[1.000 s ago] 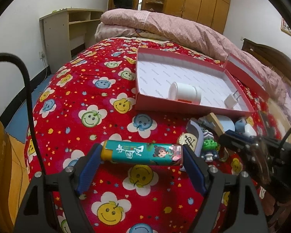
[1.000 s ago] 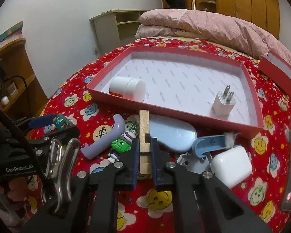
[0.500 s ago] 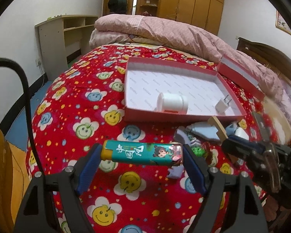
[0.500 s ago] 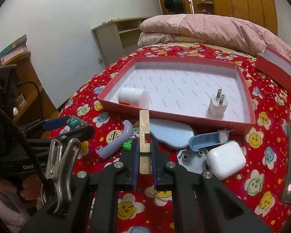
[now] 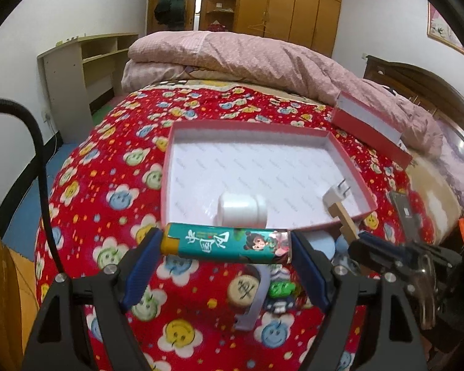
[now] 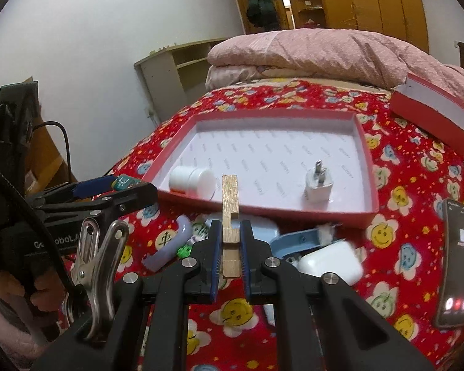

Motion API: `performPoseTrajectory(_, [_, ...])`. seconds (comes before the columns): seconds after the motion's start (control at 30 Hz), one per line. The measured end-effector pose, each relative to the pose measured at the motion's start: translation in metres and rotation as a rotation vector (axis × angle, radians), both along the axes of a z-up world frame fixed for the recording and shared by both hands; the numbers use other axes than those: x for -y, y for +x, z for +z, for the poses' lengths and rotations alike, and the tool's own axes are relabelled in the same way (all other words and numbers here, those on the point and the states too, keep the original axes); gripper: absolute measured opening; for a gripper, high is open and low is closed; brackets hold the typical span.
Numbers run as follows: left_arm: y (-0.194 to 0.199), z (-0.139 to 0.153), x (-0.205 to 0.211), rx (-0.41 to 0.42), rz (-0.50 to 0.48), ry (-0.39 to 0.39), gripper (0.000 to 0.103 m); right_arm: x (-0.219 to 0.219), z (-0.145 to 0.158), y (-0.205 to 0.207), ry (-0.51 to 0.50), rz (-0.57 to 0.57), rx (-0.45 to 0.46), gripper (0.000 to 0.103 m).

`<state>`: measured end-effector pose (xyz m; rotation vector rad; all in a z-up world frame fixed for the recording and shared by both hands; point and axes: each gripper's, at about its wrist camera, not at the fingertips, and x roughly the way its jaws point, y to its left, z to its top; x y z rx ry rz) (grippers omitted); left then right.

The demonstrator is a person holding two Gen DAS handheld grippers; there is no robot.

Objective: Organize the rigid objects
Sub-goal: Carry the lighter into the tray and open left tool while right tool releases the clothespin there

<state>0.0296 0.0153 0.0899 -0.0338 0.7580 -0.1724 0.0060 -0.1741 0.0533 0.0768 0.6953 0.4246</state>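
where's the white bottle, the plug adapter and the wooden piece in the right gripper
white bottle [image 5: 242, 211], left wrist view, middle of its side
plug adapter [image 6: 318, 188], right wrist view, front of its white body
wooden piece [image 6: 229, 198], right wrist view, upper part above the jaws

**Gripper and hand status**

Left gripper [image 5: 227, 258]: jaws spread wide, blue pads clamped end to end on a teal cartoon-printed tube [image 5: 225, 242] held crosswise and raised above the bedspread. The gripper points forward and downward. In the right wrist view its black body enters from the left edge, and the fingers of the person's hand [image 6: 38, 287] wrap its handle at lower left.

Right gripper [image 6: 231, 241]: jaws closed on a thin wooden piece [image 6: 230, 216], which stands upright between the pads and projects beyond the fingertips. The gripper points forward and downward. In the left wrist view it enters from the right edge, beside the left gripper's right finger.
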Motion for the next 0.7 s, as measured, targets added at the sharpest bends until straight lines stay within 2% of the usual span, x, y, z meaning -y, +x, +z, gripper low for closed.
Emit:
performPoseTrajectory(0.37, [0.046,0.024,0.010,0.004,-0.013,0.012,0.085,0.017,0.026,0.036,-0.018,-0.042,0.024,0.012])
performPoseTrajectory(0.7, [0.088,0.025,0.024,-0.010,-0.001,0.052,0.085,0.023,0.032,0.077,-0.025,-0.070,0.020,0.012])
